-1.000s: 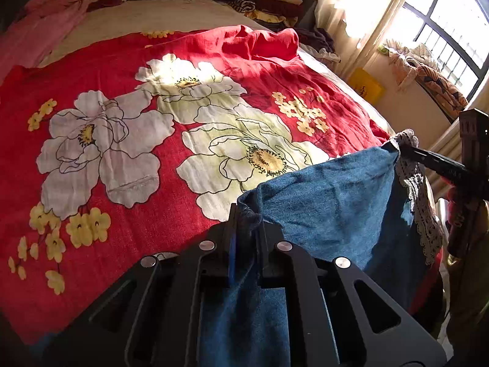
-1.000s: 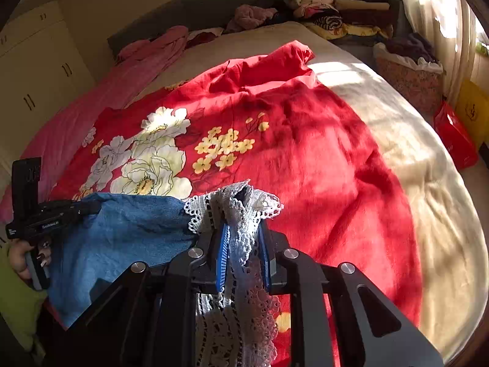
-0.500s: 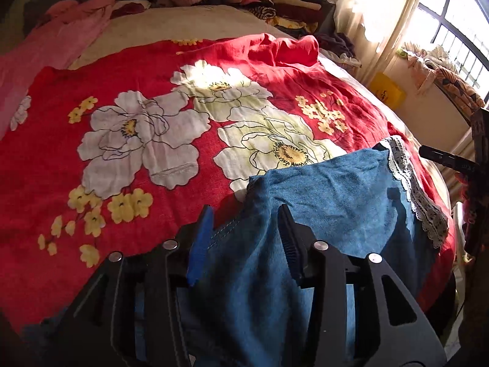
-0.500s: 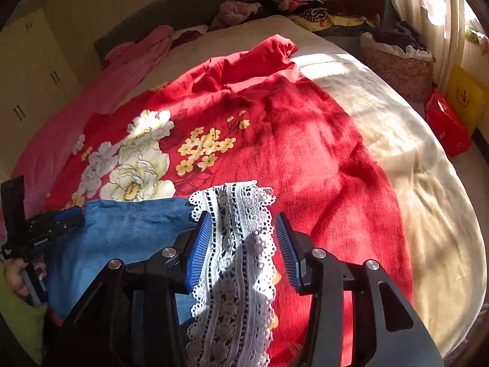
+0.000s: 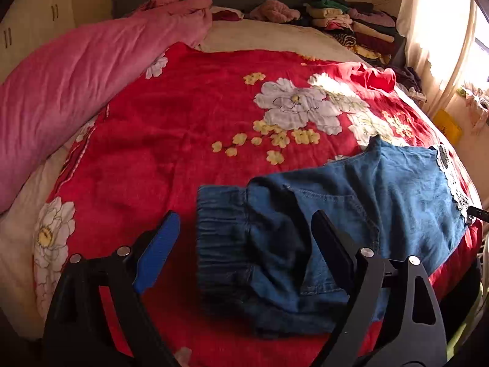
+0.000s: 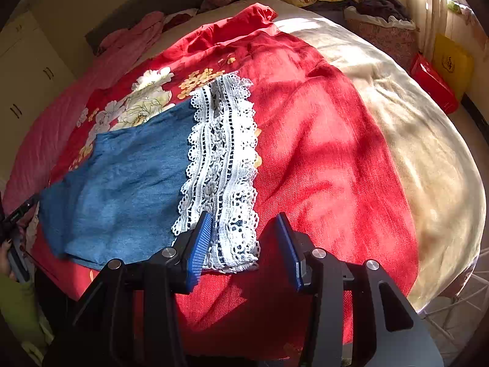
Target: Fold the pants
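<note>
A: Item one, task garment?

B: Blue denim pants with a gathered elastic waistband and white lace hem trim (image 5: 360, 214). They lie flat and folded on the red blanket printed with white and yellow flowers (image 5: 183, 128), near its front edge. In the left wrist view the waistband end sits lowest, the lace far right. In the right wrist view the same pants (image 6: 122, 183) spread leftward, with the white lace trim (image 6: 223, 165) running toward the camera.

A: Item two, left hand-held black gripper with blue pads (image 5: 244, 244)?

B: Jaws spread wide, nothing between the pads. It hangs over the waistband end; whether a finger touches the cloth cannot be told.

A: Item three, right hand-held black gripper with blue ribbed pads (image 6: 244, 241)?

B: Also spread apart, holding nothing. The near end of the lace lies between its fingers, loose.

A: Surroundings?

B: Pink quilted comforter (image 5: 76, 91), bunched along the left side of the bed. Cream bedsheet (image 6: 412, 140) beside the red blanket on the right, sunlit. Stack of folded clothes (image 5: 354, 27) at the head of the bed. Yellow box (image 6: 452, 58) and red box (image 6: 434, 82) on the floor by the curtain.
</note>
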